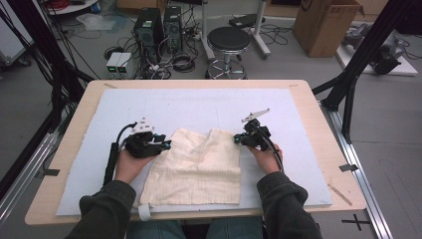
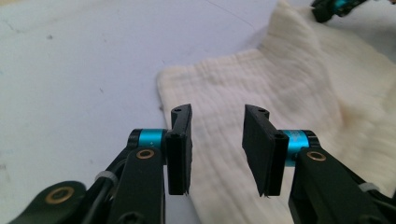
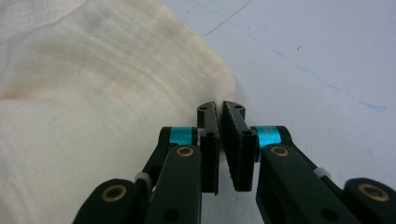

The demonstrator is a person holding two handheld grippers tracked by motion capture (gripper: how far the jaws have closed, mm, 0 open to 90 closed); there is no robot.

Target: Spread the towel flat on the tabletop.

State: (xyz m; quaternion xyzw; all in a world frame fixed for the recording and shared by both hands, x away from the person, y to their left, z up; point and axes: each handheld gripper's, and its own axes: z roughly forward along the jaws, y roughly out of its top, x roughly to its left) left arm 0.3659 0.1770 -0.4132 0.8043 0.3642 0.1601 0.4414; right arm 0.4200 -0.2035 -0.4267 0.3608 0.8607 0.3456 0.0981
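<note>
The cloth (image 1: 199,167) is pale cream with a faint woven grid of fine lines. Beneath the cloth lies a light blue-grey mat (image 1: 199,107) on a tan wooden surface (image 1: 323,144). Both grippers, left (image 2: 218,149) and right (image 3: 220,142), are black with turquoise bands and brass rivets beside the jaws.

Bright, even light; soft focus.

cloth (image 1: 199,167) on mat (image 1: 199,104) — left gripper (image 1: 161,145) left | right gripper (image 1: 240,140) right
</note>
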